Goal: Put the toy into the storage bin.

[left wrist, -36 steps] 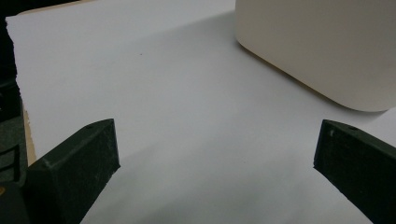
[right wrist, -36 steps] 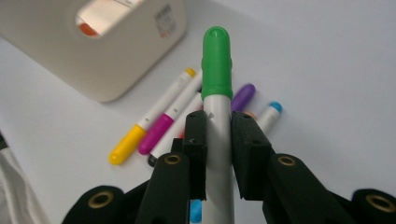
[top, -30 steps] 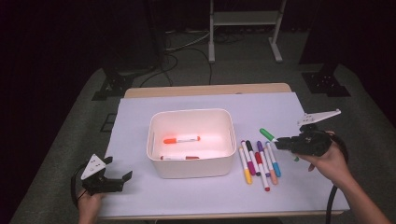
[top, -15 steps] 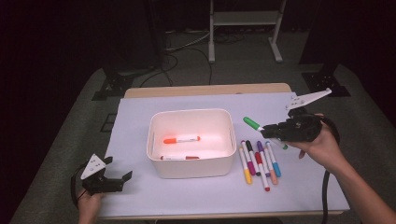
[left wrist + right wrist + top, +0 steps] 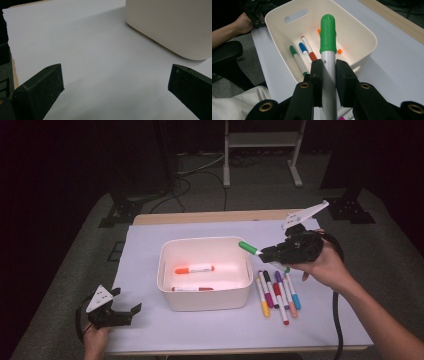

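The right claw (image 5: 270, 254) grips a green marker (image 5: 248, 248), cap pointing over the bin's (image 5: 205, 301) right rim; the left claw (image 5: 122, 312) rests released.

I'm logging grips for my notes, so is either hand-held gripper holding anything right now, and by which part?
The right hand-held gripper clamps the green-capped marker on its white barrel, just below the cap. The left hand-held gripper is open and holds nothing.

Green marker (image 5: 328, 47) barrel hidden between jaws
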Available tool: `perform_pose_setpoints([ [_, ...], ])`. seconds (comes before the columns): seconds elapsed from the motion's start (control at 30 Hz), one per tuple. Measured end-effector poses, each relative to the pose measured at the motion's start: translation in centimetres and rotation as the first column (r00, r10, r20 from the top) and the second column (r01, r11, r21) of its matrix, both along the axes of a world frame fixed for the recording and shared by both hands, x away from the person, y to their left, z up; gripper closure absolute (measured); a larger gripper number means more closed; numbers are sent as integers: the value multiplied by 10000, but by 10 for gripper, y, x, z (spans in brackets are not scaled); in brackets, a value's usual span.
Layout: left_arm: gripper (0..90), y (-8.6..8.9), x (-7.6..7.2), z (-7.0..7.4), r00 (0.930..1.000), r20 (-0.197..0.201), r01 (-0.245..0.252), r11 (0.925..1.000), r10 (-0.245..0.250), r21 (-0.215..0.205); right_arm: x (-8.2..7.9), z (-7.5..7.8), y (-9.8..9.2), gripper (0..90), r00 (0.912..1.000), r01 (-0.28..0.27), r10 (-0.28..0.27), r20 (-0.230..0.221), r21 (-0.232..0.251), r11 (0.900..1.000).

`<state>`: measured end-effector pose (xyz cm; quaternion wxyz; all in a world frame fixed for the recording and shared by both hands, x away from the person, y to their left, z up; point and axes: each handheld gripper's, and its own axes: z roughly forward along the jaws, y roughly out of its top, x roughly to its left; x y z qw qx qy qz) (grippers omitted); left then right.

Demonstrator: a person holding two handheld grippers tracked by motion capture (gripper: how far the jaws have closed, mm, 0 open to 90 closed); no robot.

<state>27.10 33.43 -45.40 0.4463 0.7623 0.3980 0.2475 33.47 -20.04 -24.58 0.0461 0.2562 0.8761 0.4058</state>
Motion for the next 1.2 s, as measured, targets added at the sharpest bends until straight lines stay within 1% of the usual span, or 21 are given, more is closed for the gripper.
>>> perform_pose_setpoints([
  [0.27,0,0,0,0,10000,31,-12,10000,12,-43,5,5,33,758,9971,-764,763,-44,-256,9967],
  [0.3,0,0,0,0,10000,29,-9,10000,9,-48,5,5,38,758,9955,-943,943,-4,-290,9951],
  [0.47,0,1,0,0,10000,6,5,10000,-5,-57,8,4,55,758,9895,-1445,1445,-26,-386,9888],
  [0.6,0,1,0,0,10000,13,0,10000,0,-90,10,2,69,757,9843,-1765,1764,-81,-403,9835],
  [0.7,0,1,0,0,10000,7,2,10000,-2,-72,11,-1,79,758,9799,-1994,1989,-153,-526,9785],
  [0.77,0,1,0,0,10000,7,-1,10000,1,-76,12,-4,87,757,9755,-2201,2195,-164,-555,9739],
  [0.87,0,1,0,0,10000,23,2,10000,-1,-98,13,-8,96,757,9715,-2371,2361,-224,-643,9694],
  [1.0,0,1,0,0,10000,9,-2,9999,3,-112,16,-14,109,757,9640,-2660,2648,-253,-765,9609],
  [1.07,0,1,0,0,10000,14,13,9999,-13,-101,17,-18,115,757,9620,-2726,2705,-363,-838,9585],
  [1.2,0,1,0,0,10000,8,6,9999,-6,-129,19,-26,127,757,9548,-2967,2933,-487,-952,9502],
])
